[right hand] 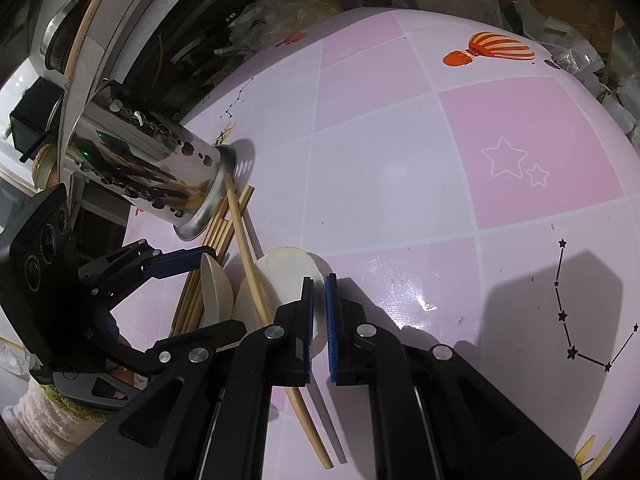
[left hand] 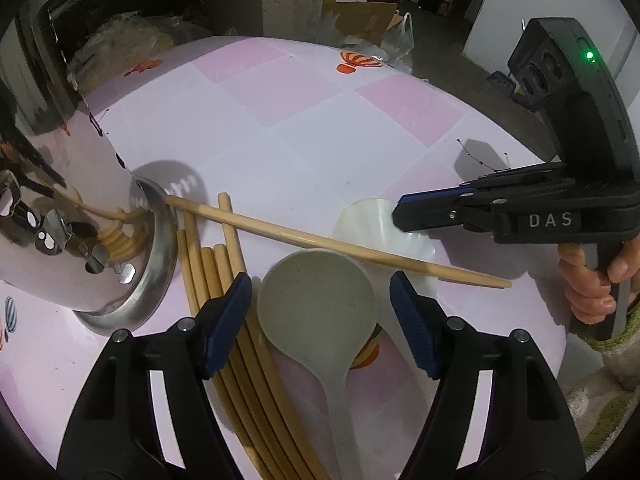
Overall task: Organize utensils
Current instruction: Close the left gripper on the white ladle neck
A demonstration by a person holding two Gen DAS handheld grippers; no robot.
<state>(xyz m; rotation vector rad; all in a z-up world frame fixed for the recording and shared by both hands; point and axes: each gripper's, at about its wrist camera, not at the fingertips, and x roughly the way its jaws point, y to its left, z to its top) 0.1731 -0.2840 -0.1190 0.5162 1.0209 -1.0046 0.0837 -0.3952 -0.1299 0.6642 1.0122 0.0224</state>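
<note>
Pink checked surface [left hand: 304,128], one steel holder [left hand: 80,216] standing left, two pale spoons [left hand: 316,300] beside loose chopsticks [left hand: 224,344], my left tongs [left hand: 320,312] released astride one spoon, my right tongs [right hand: 318,320] clenched empty, star prints only in right view.

Left hand-held gripper [left hand: 320,312] straddles pale spoon [left hand: 316,300] beside chopsticks [left hand: 224,320].

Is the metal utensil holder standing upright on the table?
No, the metal utensil holder lies on its side on the table, with its flared base facing the loose chopsticks.
</note>
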